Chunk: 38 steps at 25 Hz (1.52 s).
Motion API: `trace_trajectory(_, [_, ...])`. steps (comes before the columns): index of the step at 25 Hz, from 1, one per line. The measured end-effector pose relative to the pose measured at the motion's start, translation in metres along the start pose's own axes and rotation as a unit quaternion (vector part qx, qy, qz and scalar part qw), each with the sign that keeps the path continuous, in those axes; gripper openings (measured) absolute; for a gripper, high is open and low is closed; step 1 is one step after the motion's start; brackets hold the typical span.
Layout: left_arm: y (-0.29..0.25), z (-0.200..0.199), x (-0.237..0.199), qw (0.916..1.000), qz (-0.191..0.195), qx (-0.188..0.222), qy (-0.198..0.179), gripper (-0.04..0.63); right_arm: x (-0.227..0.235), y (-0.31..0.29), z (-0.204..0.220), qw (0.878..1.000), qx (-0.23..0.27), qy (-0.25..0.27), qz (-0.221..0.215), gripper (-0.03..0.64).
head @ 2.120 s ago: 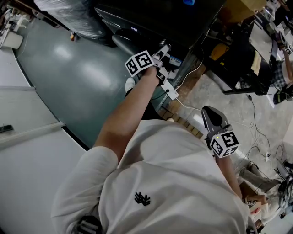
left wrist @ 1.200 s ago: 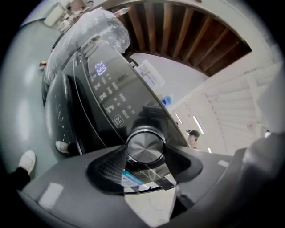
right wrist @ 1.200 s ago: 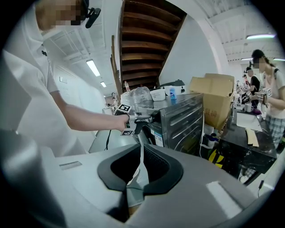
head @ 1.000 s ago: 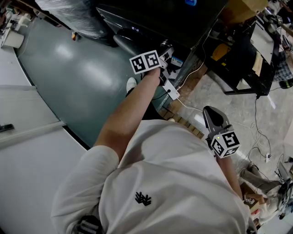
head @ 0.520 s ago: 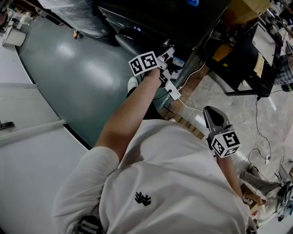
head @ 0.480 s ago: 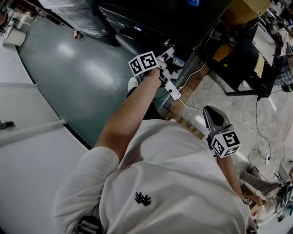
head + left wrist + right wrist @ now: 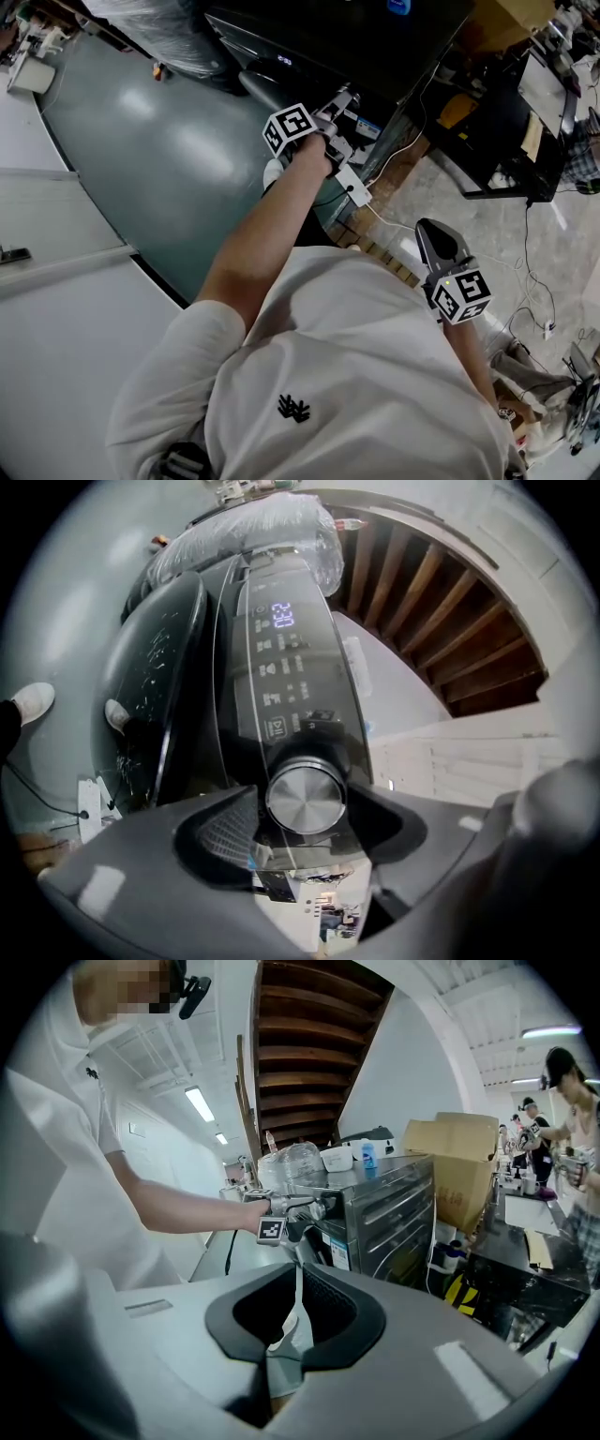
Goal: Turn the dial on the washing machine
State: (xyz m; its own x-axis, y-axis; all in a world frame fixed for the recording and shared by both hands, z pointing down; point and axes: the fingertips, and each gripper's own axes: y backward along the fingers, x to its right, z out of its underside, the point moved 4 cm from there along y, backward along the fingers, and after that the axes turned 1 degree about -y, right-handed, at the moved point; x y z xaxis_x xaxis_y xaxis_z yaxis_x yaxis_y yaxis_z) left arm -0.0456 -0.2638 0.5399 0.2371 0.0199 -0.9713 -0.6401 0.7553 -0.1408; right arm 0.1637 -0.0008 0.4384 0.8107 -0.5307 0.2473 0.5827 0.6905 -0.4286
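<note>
The washing machine is dark, with a lit display on its glossy control panel. Its round silver dial sits between the jaws of my left gripper, which is shut on it from both sides. In the head view the left gripper reaches the machine's front at arm's length. The right gripper view shows it from the side at the machine. My right gripper hangs low by the person's right side, away from the machine. Its jaws are shut with nothing between them.
A white power strip and cable lie on the floor under the left arm, beside a wooden pallet. A cardboard box and a black table stand to the right, with people beyond. A plastic-wrapped bundle sits behind the machine.
The left gripper's marker cube has twisted back and forth about its axis at the dial while staying in place. The right gripper has stayed still.
</note>
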Motion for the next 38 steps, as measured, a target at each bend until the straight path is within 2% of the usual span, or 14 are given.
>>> trace_trajectory(4, [-0.004,0.002,-0.001,0.9999,-0.002,-0.001,0.011,0.327,0.000,0.000,0.001,1.000,0.000,-0.001,0.001,0.015])
trace_trajectory(9, [-0.004,0.000,0.002,0.9996,-0.010,-0.014,-0.024,0.319,0.000,0.000,0.002,1.000,-0.002,-0.004,0.003,0.015])
trace_trajectory(14, [-0.004,-0.001,0.008,0.9928,-0.034,-0.027,-0.112,0.318,0.000,0.000,0.000,1.000,-0.001,-0.002,0.004,0.015])
trace_trajectory(16, [-0.004,-0.002,0.009,0.9858,-0.049,-0.033,-0.158,0.318,0.000,-0.001,0.000,1.000,-0.001,-0.002,0.006,0.015])
trace_trajectory(19, [-0.004,-0.003,0.011,0.9708,-0.072,-0.041,-0.225,0.318,0.000,-0.002,-0.001,1.000,-0.001,-0.002,0.008,0.015])
trace_trajectory(21, [-0.003,-0.003,0.011,0.9648,-0.078,-0.042,-0.248,0.318,0.000,-0.002,0.000,1.000,0.000,-0.002,0.009,0.015])
trace_trajectory(30, [-0.002,-0.002,0.011,0.9674,-0.072,-0.038,-0.240,0.319,0.000,0.000,0.000,1.000,0.003,-0.002,0.009,0.015])
trace_trajectory(38, [0.015,0.007,0.015,0.9556,-0.089,-0.042,-0.277,0.319,-0.002,0.006,0.000,1.000,0.009,0.003,0.004,0.015])
